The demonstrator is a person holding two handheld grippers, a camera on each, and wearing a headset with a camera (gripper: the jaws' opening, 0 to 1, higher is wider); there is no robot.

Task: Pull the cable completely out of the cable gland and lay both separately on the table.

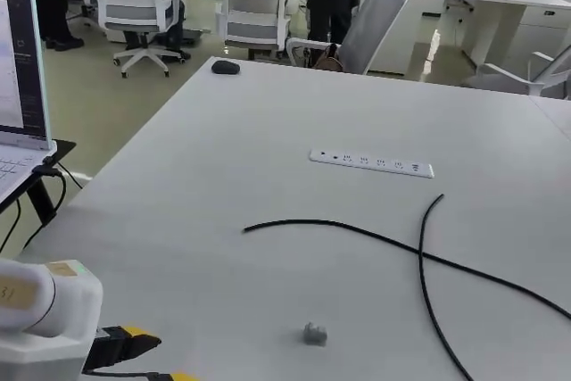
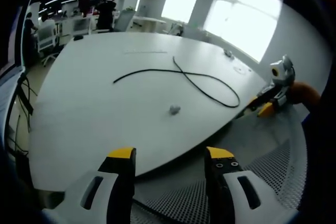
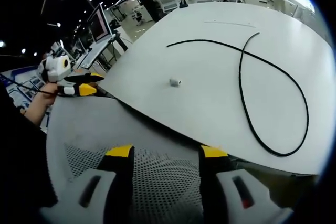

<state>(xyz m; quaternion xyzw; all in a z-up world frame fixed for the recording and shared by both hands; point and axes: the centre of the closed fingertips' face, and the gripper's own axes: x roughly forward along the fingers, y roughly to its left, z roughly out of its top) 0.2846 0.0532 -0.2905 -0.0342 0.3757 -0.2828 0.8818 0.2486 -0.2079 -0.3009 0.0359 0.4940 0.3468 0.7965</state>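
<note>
Office w/ swivel chairs point(image 1: 143, 6) behind white tabletop point(image 1: 223, 149); head view: black cable point(image 1: 419, 252) lies in a loop crossing itself, grey cable gland point(image 1: 314, 335) apart from it nr front edge; left claw point(image 1: 161, 360) at bottom left, can't tell its state here; left gripper view: left claw jaws apart, empty, off tabletop edge; right claw point(image 2: 265, 106) at far right; right gripper view: right claw jaws apart, empty; gland sits btwn cable & tabletop edge, touching neither.

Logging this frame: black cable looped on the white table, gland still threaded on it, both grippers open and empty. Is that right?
No. The gland lies alone on the table, apart from the cable, as the head view shows. The rest stands: left gripper and right gripper open, empty.
</note>
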